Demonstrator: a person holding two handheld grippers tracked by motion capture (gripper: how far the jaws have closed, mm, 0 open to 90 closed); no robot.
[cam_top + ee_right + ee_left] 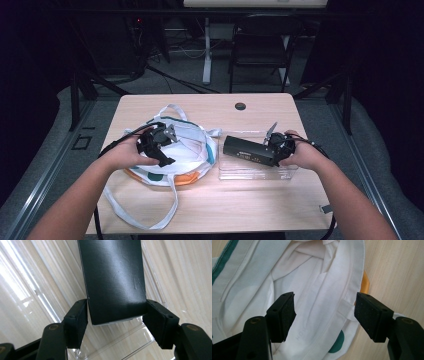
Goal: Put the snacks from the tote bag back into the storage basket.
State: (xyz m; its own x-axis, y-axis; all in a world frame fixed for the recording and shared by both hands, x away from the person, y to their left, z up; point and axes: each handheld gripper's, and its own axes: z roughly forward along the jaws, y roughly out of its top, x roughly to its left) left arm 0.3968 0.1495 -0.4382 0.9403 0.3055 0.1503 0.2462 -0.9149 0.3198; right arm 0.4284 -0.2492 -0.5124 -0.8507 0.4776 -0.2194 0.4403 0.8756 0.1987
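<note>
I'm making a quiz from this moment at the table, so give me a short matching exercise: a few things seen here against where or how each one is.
Things:
1. black box
2. tote bag
3. clear tray
4. left gripper

States:
A. jaws open above white fabric
B. lies under the box, on the table's right side
C. clamped at one end between the right gripper pads
D. white, with teal and orange patches

Pairs: 1-C, 2-D, 3-B, 4-A

One tote bag (185, 150), one black box (247, 150), one clear tray (250, 172), two tongs.
</note>
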